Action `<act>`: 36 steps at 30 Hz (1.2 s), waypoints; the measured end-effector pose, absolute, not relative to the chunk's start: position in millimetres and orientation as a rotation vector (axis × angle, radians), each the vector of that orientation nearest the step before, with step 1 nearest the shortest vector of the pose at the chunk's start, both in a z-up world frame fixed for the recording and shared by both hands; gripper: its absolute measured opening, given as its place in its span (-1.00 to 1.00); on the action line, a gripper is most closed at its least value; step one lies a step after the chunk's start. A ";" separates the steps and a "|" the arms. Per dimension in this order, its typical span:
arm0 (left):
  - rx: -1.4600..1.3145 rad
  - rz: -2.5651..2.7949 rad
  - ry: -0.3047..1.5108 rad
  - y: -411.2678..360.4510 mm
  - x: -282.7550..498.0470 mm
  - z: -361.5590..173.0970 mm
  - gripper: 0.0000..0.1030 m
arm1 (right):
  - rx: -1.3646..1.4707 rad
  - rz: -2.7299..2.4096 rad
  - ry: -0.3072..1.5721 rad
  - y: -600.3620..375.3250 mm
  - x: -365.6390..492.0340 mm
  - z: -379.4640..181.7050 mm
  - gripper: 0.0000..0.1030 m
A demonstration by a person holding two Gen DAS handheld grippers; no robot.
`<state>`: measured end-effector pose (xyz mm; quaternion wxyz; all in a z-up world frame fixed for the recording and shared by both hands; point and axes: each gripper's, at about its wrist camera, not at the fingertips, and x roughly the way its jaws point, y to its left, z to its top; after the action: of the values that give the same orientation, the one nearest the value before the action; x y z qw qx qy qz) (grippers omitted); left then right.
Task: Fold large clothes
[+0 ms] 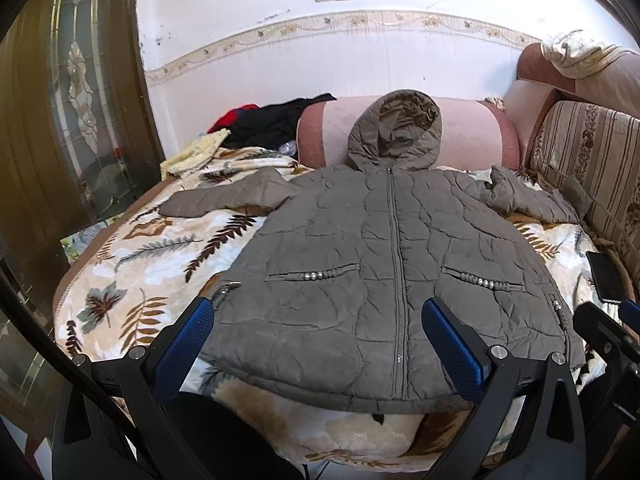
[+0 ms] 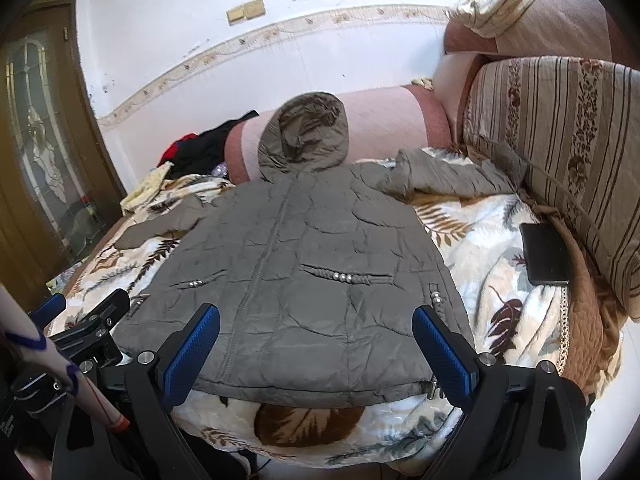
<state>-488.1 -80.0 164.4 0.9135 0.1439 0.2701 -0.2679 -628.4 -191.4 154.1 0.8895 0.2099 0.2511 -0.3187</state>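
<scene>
One quilted grey-brown jacket lies face up and zipped on a leaf-print blanket, hood against a pink bolster, both sleeves spread sideways. Two pockets carry metal beads. The hem reaches the blanket's near edge. One left gripper and one right gripper hover above the hem, jaws apart, holding nothing. A black phone lies right, well clear of the jacket.

Your jacket's bottom hem hangs over the bed's front edge, so its underside is hidden. The dark clothes heap is partly behind the bolster. The phone is partly covered by the right claw, itself cut off by the frame edge.
</scene>
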 end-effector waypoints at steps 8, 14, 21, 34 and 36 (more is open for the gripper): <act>0.270 -0.551 0.638 -101.6 -435.0 139.5 1.00 | 0.461 -0.709 0.630 -223.0 -598.3 130.1 0.93; 0.233 -0.549 0.674 -125.2 -383.6 130.9 1.00 | 0.453 -0.717 0.665 -252.2 -552.0 131.4 0.93; 0.196 -0.544 0.619 -189.7 -313.5 132.3 1.00 | 0.454 -0.726 0.681 -294.8 -502.9 138.8 0.93; 0.288 -0.534 0.718 -237.0 -233.9 61.0 1.00 | 0.657 -1.024 0.611 -487.5 -573.4 139.0 0.91; 0.291 -0.557 0.719 -238.3 -236.4 60.2 1.00 | 0.667 -1.095 0.610 -525.7 -589.7 136.6 0.87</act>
<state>-236.4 -238.3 60.2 0.8881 0.1402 0.3460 -0.2682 -589.7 -525.7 136.6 0.7584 0.3062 0.2802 -0.5024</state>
